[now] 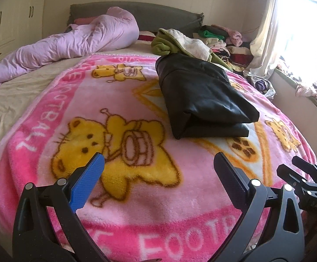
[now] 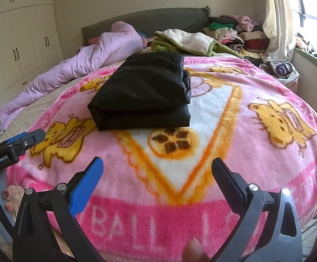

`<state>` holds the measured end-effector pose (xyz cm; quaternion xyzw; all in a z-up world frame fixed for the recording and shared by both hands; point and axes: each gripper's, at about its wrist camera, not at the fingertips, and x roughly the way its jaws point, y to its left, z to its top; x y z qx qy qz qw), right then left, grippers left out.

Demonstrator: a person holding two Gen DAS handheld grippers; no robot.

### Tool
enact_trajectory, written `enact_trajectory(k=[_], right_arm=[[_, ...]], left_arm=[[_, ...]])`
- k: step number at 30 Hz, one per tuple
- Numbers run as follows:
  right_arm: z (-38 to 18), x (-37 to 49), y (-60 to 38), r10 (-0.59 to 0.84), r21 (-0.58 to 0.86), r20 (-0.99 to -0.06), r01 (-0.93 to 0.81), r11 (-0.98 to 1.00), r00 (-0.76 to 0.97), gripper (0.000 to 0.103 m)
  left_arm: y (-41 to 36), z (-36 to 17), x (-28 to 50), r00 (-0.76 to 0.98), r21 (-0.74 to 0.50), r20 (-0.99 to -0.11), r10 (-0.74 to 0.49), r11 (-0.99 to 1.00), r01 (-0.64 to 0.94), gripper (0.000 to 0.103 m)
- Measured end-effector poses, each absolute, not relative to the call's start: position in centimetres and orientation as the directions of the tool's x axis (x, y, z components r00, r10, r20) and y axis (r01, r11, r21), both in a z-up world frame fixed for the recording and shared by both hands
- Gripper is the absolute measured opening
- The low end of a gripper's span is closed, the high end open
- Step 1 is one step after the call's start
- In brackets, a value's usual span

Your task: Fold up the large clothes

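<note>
Left wrist view: the left gripper (image 1: pixel 158 170) hangs over the pink blanket (image 1: pixel 180 207) with its fingers spread wide and nothing between them. The black garment (image 1: pixel 202 96), folded into a thick bundle, lies on the blanket well ahead of the fingertips and a little to their right. Right wrist view: the right gripper (image 2: pixel 157 172) is likewise spread and empty; the garment (image 2: pixel 145 89) lies well ahead, slightly left of centre. A fingertip (image 2: pixel 194 251) shows below the fingers.

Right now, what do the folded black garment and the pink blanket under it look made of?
Black garment: smooth with a dull sheen, likely leather or faux leather; can't tell which. Pink blanket: fuzzy, matte plush fleece with visible pile.
</note>
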<state>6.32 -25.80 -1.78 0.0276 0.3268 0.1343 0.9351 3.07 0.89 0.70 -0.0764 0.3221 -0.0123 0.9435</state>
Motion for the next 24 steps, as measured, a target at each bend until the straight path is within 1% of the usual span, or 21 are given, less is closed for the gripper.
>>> enact_trajectory(k=[24], right_arm=[[-1.42, 6.22, -25.76, 0.277, 0.141, -0.601, -0.242, 0.960, 0.750, 0.099]], left_arm=[[0.90, 0.68, 2.97, 0.790, -0.147, -0.609, -0.068, 0.989, -0.029, 0.094]])
